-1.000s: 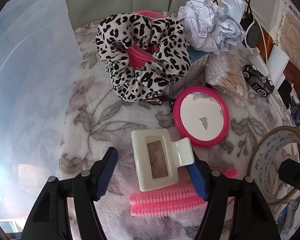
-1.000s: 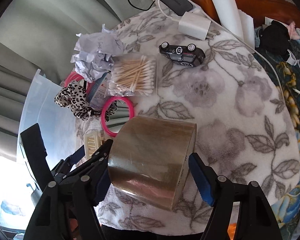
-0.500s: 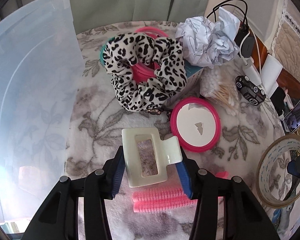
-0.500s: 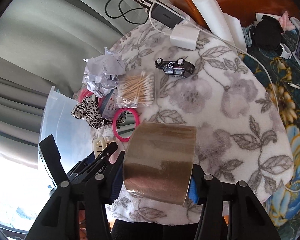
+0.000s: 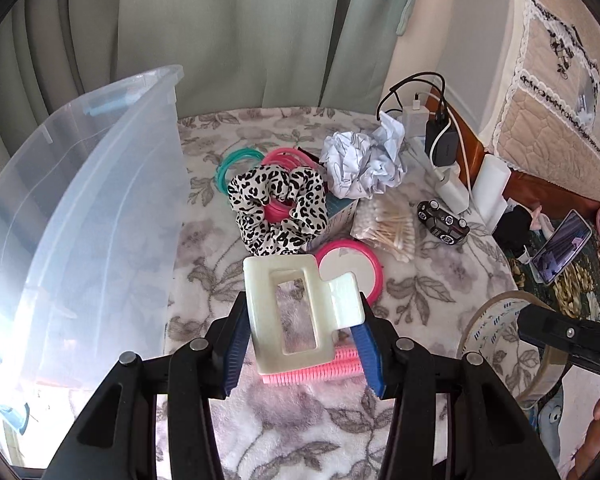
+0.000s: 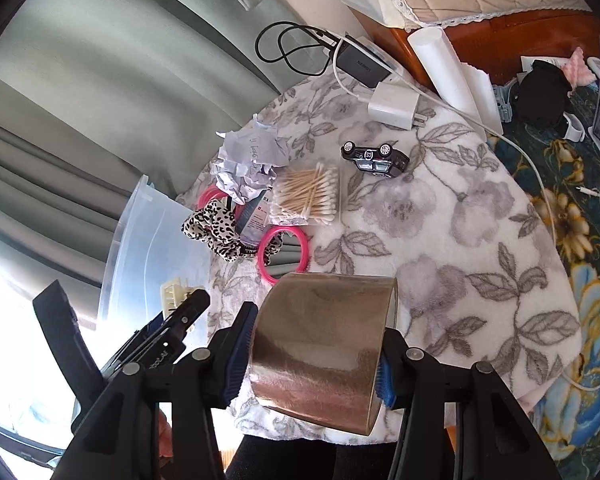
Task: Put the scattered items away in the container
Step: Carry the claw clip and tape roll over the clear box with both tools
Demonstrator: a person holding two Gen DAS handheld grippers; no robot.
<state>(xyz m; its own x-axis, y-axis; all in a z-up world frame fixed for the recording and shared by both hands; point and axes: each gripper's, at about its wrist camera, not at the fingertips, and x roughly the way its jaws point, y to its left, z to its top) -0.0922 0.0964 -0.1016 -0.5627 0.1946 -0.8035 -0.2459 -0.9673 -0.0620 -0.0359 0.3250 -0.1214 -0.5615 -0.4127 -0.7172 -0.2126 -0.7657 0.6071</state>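
Note:
My left gripper (image 5: 302,332) is shut on a cream hair claw clip (image 5: 260,312), held in the air above the pink hair rollers (image 5: 312,364). The clear plastic bin (image 5: 80,200) stands just to its left. My right gripper (image 6: 318,344) is shut on a brown roll of packing tape (image 6: 324,352), raised over the near edge of the floral blanket (image 6: 440,220). In the right wrist view the clip (image 6: 174,286) shows beside the bin (image 6: 148,248). The tape roll (image 5: 496,320) also shows at the lower right of the left wrist view.
On the blanket lie a leopard scrunchie (image 5: 278,208), a pink mirror (image 5: 350,272), cotton swabs (image 5: 388,224), crumpled paper (image 5: 360,164), a toy car (image 5: 442,222) and teal bands (image 5: 236,164). Chargers and cables (image 5: 440,140) sit at the back edge. A phone (image 5: 560,248) leans at the right.
Both grippers closed, the left on the hair clip and the right on the tape roll. Both then rose with their items, so the table looks farther away.

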